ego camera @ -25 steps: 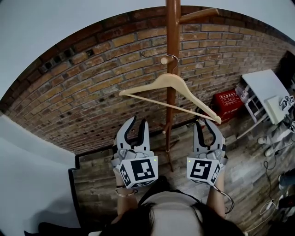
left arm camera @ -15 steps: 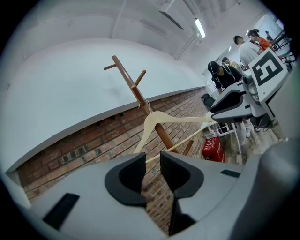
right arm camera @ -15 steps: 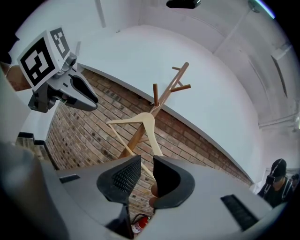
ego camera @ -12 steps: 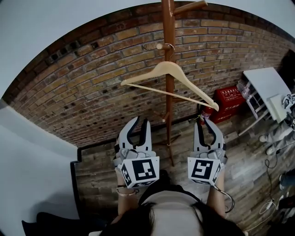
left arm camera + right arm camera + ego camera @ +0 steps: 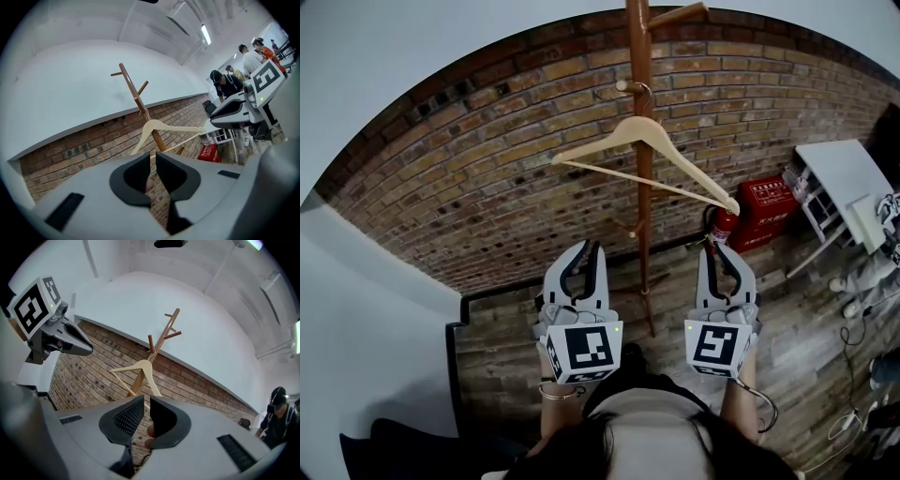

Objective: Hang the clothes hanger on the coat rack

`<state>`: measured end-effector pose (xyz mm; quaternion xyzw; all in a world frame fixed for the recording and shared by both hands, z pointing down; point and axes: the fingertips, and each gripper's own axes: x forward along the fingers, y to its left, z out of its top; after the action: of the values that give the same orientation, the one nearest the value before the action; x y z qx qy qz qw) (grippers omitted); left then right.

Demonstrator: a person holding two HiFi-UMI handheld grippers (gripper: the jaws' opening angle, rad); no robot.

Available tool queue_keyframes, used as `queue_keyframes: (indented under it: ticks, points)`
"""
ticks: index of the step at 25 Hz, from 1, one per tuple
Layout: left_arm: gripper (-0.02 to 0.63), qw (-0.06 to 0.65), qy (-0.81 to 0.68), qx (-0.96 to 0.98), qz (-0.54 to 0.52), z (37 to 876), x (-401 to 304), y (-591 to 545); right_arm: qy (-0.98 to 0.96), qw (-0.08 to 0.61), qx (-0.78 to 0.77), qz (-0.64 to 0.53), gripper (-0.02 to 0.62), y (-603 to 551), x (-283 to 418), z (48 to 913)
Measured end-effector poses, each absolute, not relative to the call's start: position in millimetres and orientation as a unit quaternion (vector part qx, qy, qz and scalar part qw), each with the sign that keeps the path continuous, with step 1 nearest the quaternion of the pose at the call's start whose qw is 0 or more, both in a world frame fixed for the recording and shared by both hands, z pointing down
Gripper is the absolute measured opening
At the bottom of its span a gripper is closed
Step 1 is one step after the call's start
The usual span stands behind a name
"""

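A pale wooden clothes hanger point(image 5: 609, 139) hangs by its metal hook point(image 5: 645, 89) from a peg of the brown wooden coat rack point(image 5: 639, 56), tilted down to the right. Both grippers are held level below it and touch nothing. My left gripper point(image 5: 588, 248) is closing, with only a narrow gap left and nothing between its jaws. My right gripper point(image 5: 720, 251) also shows a narrow empty gap. The left gripper view has the hanger point(image 5: 161, 125) and rack point(image 5: 131, 86) beyond the jaws. The right gripper view shows the same hanger point(image 5: 140, 366) ahead.
A brick wall point(image 5: 487, 187) stands behind the rack. To the right are a red crate point(image 5: 764, 202), a fire extinguisher point(image 5: 721, 225) and a white shelf unit point(image 5: 839, 173). Cables lie on the wooden floor at the far right. People point(image 5: 225, 82) stand in the background.
Both grippers have drawn back from the hanger, which stays on the peg. The right gripper's tip was beside the hanger's right end. The left jaws have narrowed.
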<state>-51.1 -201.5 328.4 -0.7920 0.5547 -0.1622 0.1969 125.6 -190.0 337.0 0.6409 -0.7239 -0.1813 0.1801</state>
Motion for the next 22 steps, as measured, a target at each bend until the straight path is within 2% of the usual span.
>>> queue_keyframes:
  ticks: [5, 9, 22]
  points:
    - [0.039, 0.181, 0.558, -0.797, -0.146, 326, -48, -186, -0.736, 0.152, 0.637, -0.172, 0.057, -177, 127, 334]
    - [0.029, 0.180, 0.553, -0.803, -0.132, 314, -42, -171, -0.744, 0.156, 0.631, -0.156, 0.052, -164, 128, 340]
    - [0.017, 0.115, 0.548, -0.825, -0.083, 323, -31, -134, -0.788, 0.079, 0.606, -0.076, 0.043, -135, 124, 343]
